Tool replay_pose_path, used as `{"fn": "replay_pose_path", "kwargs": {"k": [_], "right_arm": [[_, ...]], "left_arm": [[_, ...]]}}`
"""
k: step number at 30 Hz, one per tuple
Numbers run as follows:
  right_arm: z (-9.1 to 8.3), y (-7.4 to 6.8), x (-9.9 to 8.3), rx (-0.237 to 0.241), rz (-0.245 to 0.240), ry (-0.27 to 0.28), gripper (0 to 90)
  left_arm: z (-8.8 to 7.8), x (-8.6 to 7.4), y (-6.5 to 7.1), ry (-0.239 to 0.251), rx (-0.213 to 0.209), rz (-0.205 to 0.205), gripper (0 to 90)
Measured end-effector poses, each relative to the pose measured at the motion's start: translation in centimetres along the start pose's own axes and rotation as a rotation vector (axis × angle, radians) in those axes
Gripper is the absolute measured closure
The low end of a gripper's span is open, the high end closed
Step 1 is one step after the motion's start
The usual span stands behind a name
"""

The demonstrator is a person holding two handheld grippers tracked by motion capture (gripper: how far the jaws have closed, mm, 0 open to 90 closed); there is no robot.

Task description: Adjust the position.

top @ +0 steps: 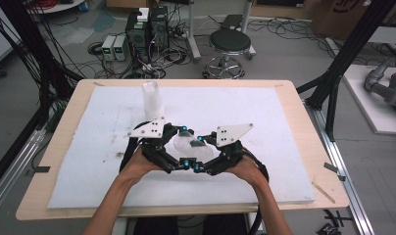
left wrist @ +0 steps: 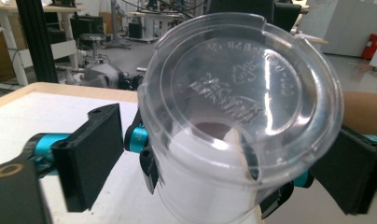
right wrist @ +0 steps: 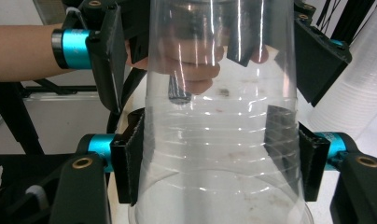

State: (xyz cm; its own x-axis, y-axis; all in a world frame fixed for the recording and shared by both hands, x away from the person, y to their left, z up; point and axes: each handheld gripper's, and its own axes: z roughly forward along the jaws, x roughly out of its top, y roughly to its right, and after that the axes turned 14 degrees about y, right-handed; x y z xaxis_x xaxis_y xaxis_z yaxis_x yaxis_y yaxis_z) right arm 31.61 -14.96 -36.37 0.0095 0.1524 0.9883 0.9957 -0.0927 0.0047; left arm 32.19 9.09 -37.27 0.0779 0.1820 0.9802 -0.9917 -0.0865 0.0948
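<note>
The right gripper (right wrist: 219, 161) clamps a clear, ribbed plastic cup (right wrist: 219, 140) between its black pads. The left gripper (left wrist: 214, 163) stands open around the cup's lidded end. A stack of cups (top: 152, 100) rises on the far left of the white foam mat (top: 264, 112).

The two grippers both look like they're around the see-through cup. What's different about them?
The right gripper has its pads squeezing the clear cup on both sides, so it is holding it. The left gripper stands wide, its jaws apart from the cup's lid end, with gaps showing. The right gripper grips the cup's ribbed body; the left sits around the top. Both are black with blue parts and meet over the white mat.
</note>
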Motion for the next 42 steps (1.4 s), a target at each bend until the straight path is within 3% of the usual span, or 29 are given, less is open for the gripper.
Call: {"fn": "replay_pose_path", "kwargs": {"k": [7, 10, 12, 13, 14, 15, 16, 18, 19, 20, 21, 22, 23, 24, 25, 31, 42], "right_arm": [[0.1, 0.0, -0.1, -0.006, -0.002, -0.032, 33.6], [0.2, -0.1, 0.0, -0.014, -0.004, -0.1, 33.6], [0.1, -0.1, 0.2, -0.018, -0.003, -0.154, 33.6], [0.1, -0.1, 0.3, -0.018, 0.001, -0.184, 33.6], [0.1, -0.1, 0.3, -0.018, 0.001, -0.184, 33.6], [0.2, -0.1, 0.7, -0.017, 0.002, -0.24, 33.6], [0.2, -0.1, 0.7, -0.017, 0.002, -0.24, 33.6], [0.4, -0.1, 1.4, -0.02, -0.002, -0.34, 33.6], [0.4, -0.1, 1.4, -0.02, -0.002, -0.34, 33.6], [0.5, -0.2, 1.6, -0.02, -0.006, -0.375, 33.6], [0.8, -0.3, 2.0, -0.023, -0.007, -0.444, 33.6], [1.0, -0.3, 2.2, -0.023, -0.009, -0.479, 33.7], [1.2, -0.3, 2.3, -0.02, -0.016, -0.514, 33.8], [1.2, -0.3, 2.3, -0.02, -0.016, -0.514, 33.8], [1.6, -0.3, 2.6, -0.011, -0.018, -0.575, 33.8], [2.7, -0.4, 3.1, 0.005, -0.031, -0.666, 33.8], [3.1, -0.3, 3.1, 0.01, -0.036, -0.686, 33.8]], "left_arm": [[-0.5, 0.3, 0.2, 0.002, -0.002, 0.007, 9.0], [-1.0, 0.8, 0.3, -0.064, 0.004, 0.028, 9.0], [-1.2, 1.2, 0.4, -0.132, 0.01, 0.039, 9.0], [-1.4, 1.6, 0.5, -0.215, 0.007, 0.046, 9.1], [-1.4, 1.6, 0.5, -0.215, 0.007, 0.046, 9.1], [-1.5, 1.8, 0.5, -0.256, -0.001, 0.044, 9.1], [-1.5, 1.9, 0.5, -0.3, -0.009, 0.05, 9.1], [-1.5, 2.2, 0.5, -0.406, -0.001, 0.063, 9.1], [-1.4, 2.2, 0.5, -0.463, 0.003, 0.07, 9.1], [-1.3, 2.3, 0.5, -0.521, 0.003, 0.079, 9.1], [-0.9, 2.4, 0.6, -0.619, -0.001, 0.08, 9.1], [-0.9, 2.4, 0.6, -0.619, -0.001, 0.08, 9.1], [-0.8, 2.4, 0.6, -0.648, -0.008, 0.074, 9.2], [-0.6, 2.5, 0.6, -0.679, -0.021, 0.074, 9.2], [-0.4, 2.7, 0.6, -0.727, -0.043, 0.07, 9.3], [0.3, 2.7, 0.4, -0.778, -0.058, 0.049, 10.5], [0.8, 2.4, 0.0, -0.788, -0.063, 0.044, 16.5]]}}
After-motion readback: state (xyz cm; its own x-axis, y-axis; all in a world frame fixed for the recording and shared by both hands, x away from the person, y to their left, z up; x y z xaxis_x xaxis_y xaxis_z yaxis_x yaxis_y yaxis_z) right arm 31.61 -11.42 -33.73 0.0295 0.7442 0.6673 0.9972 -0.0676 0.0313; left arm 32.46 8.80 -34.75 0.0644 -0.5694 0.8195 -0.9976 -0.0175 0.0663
